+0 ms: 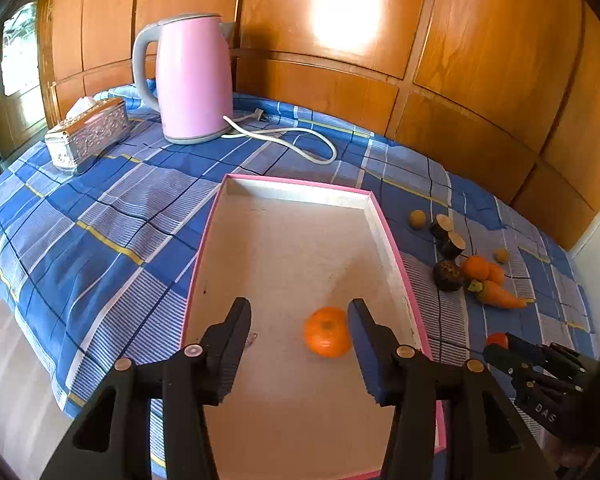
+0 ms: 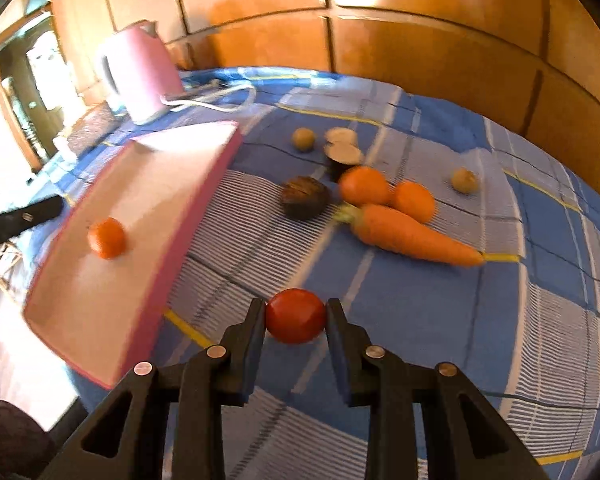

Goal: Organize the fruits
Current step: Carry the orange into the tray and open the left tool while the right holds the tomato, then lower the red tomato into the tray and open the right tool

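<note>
Resting in the pink tray (image 1: 384,224), an orange (image 1: 327,332) lies free between the left gripper's (image 1: 300,322) parted jaws. The right gripper (image 2: 296,314) clamps a red tomato (image 2: 295,316) above the blue checked cloth (image 2: 420,320), near a carrot (image 2: 412,236).

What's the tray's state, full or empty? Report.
Nearly empty: the tray holds one orange; the other produce lies on the cloth beside it.
</note>
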`<state>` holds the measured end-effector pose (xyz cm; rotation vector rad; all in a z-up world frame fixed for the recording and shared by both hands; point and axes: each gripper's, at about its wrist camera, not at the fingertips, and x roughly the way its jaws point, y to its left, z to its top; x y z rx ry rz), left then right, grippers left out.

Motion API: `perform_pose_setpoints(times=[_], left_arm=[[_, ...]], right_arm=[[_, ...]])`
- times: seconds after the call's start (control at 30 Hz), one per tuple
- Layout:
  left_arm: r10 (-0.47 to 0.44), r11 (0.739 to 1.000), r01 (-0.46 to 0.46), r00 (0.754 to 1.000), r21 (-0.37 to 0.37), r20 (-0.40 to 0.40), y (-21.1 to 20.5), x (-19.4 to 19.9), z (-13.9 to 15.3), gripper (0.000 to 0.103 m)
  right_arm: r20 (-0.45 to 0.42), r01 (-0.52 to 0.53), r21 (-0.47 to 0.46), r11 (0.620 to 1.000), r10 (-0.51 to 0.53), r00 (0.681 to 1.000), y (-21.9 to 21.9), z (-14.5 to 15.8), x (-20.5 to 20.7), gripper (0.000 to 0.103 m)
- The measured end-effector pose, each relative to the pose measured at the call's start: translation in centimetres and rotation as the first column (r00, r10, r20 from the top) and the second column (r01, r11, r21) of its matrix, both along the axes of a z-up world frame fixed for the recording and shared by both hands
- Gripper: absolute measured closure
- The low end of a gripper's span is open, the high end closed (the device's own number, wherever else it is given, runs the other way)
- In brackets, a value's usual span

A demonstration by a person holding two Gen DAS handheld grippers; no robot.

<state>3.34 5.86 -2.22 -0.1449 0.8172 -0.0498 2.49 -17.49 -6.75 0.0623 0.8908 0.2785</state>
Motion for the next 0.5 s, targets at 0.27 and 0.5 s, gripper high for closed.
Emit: perform_pose_setpoints(times=[0.27, 0.5], left_arm=[[0.021, 1.0, -0.021, 1.0, -0.021, 0.008, 1.2, -0.6, 0.2, 0.044], [0.044, 0.999, -0.044, 0.999, -0.031, -0.004, 2.1, -0.7, -0.1, 0.04]], right_arm=[[0.02, -0.156, 0.043, 0.987, 0.155, 0.988, 5.0, 2.2, 0.5, 0.073], [-0.005, -0.245, 0.032, 0.969, 0.245, 0.969, 9.1, 2.1, 1.7, 0.073]])
